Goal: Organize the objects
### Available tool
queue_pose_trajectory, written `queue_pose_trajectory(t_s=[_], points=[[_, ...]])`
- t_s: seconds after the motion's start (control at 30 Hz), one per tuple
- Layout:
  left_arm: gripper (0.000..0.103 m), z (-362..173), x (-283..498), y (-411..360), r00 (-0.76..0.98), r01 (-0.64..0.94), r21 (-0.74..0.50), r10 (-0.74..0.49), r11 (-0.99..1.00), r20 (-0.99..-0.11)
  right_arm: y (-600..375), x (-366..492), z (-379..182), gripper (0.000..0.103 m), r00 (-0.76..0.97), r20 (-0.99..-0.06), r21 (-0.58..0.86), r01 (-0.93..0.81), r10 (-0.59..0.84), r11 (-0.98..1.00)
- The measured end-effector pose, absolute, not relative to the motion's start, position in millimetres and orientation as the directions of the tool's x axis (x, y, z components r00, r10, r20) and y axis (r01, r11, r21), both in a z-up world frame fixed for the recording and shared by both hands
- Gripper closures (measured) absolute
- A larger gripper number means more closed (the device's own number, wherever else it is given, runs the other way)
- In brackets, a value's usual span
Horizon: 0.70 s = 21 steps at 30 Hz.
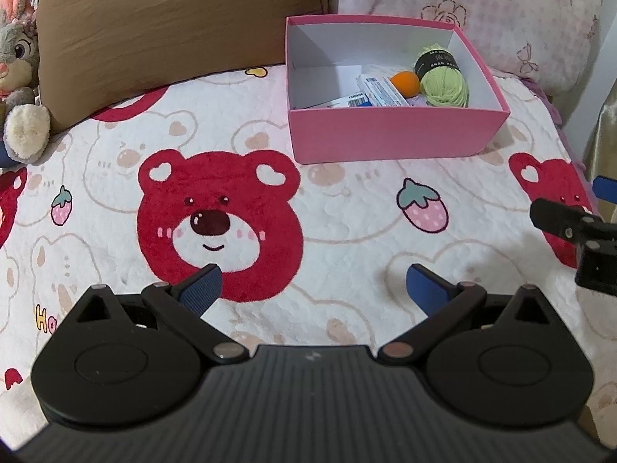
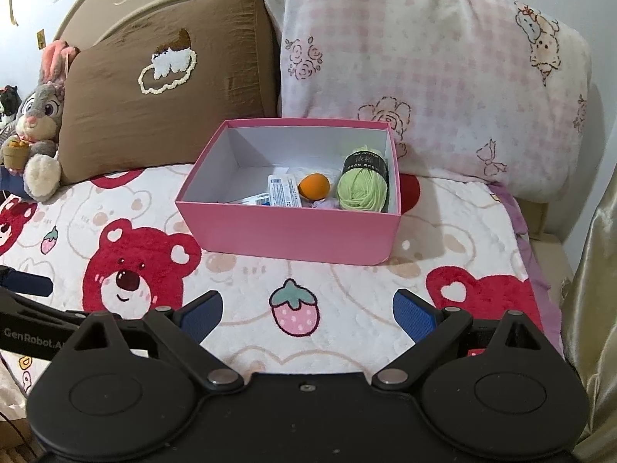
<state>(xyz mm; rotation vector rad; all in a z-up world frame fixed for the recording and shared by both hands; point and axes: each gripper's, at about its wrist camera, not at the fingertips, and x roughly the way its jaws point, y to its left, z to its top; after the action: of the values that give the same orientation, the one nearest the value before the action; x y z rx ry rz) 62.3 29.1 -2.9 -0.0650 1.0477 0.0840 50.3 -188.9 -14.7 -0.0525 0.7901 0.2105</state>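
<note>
A pink box [image 1: 389, 139] [image 2: 293, 231] stands on the bear-print blanket, near the pillows. Inside lie a green yarn ball [image 1: 443, 85] [image 2: 362, 189], an orange ball [image 1: 405, 83] [image 2: 314, 186], a blue-and-white packet [image 1: 381, 92] [image 2: 283, 191] and a small lilac item [image 2: 322, 203]. My left gripper [image 1: 314, 289] hovers open over the blanket, short of the box and left of it, with nothing between its fingers. My right gripper [image 2: 308, 310] also stands open and empty, in front of the box. The right gripper's black finger [image 1: 559, 220] shows at the right edge of the left wrist view.
A brown pillow [image 2: 162, 108] and a pink checked pillow [image 2: 443, 88] lean on the headboard behind the box. A grey plush rabbit [image 2: 36, 131] [image 1: 17, 65] sits far left. The bed's right edge [image 2: 540, 254] meets a gold curtain [image 2: 594, 289].
</note>
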Motion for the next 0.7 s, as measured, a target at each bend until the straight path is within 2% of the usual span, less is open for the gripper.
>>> queue_pose_trajectory(t_s=[0.7], points=[[0.000,-2.0,63.2,37.2,0.505,-0.111,-0.011,0.047,0.994,-0.862,-192.4,49.6,-16.0,0.006,0.671,-0.726,0.029,-0.191,0.153,0.981]])
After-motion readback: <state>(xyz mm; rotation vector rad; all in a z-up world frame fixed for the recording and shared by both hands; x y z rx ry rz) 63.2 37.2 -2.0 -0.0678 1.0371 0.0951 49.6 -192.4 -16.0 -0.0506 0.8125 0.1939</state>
